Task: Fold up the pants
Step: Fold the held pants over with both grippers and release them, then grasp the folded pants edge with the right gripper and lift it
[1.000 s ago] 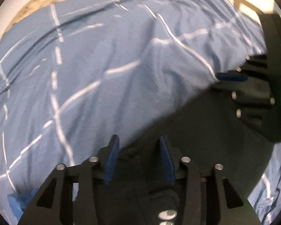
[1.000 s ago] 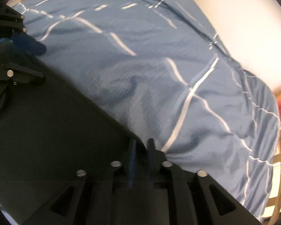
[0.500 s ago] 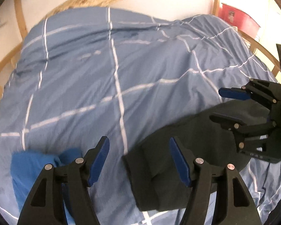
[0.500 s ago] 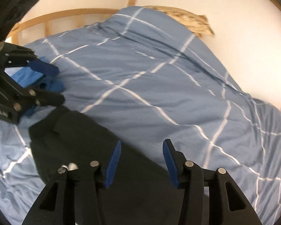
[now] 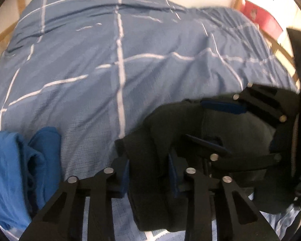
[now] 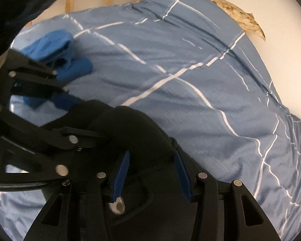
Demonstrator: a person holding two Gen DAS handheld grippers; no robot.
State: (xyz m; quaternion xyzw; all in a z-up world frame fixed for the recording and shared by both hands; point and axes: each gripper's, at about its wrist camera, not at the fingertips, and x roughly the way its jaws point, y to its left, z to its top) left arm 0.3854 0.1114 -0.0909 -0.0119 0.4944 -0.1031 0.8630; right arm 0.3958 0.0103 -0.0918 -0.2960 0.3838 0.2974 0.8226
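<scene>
Fingers (image 5: 123, 172) of left gripper (image 5: 148, 172) parted, straddling black pants (image 5: 150, 140) bunched on blue checked duvet (image 5: 90, 60); blue garment (image 5: 20, 160) left. Right gripper (image 6: 151, 172) fingers (image 6: 121, 172) wide over pants (image 6: 130, 124); left gripper (image 6: 78, 118) alongside.

One black pants (image 5: 150, 160), two grippers (image 5: 148, 172) (image 6: 152, 170)

You have a bed (image 5: 90, 60) with a blue checked cover; on it lie dark pants (image 5: 150, 160) at lower centre and a blue garment (image 5: 20, 160) at lower left.
</scene>
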